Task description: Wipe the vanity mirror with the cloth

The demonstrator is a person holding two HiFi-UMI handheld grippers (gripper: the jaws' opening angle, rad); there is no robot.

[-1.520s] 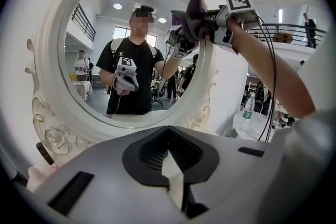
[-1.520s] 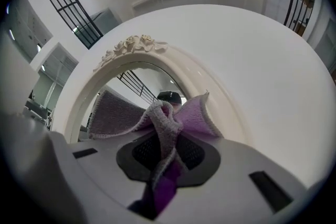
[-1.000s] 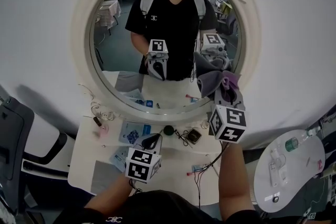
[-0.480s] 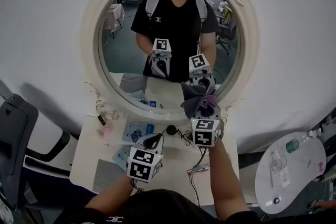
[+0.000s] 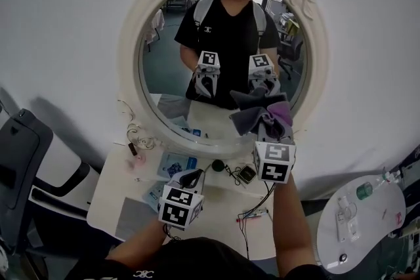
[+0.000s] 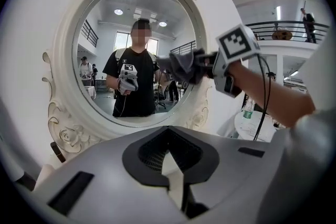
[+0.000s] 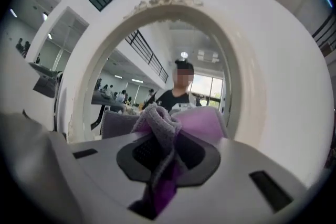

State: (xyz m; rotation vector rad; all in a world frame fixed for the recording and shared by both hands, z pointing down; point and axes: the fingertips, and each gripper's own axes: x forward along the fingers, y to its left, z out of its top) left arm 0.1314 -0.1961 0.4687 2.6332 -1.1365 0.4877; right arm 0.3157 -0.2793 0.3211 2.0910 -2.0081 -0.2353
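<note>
Wall (image 5: 65, 23): mirror (image 5: 177, 62) ahead of right gripper (image 5: 272, 128).
Right gripper: clamped on cloth (image 5: 259, 111).
Left gripper (image 5: 190, 177): closed, empty.
Risk: cloth slips, jaw scrapes glass.

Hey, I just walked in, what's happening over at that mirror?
A person is cleaning a round vanity mirror with a handheld gripper in each hand. The right gripper is clamped on a grey and purple cloth, which looks pressed against the lower right part of the glass. The left gripper hangs low over the white table, jaws together and holding nothing. Cables lie on the table below the mirror.
</note>
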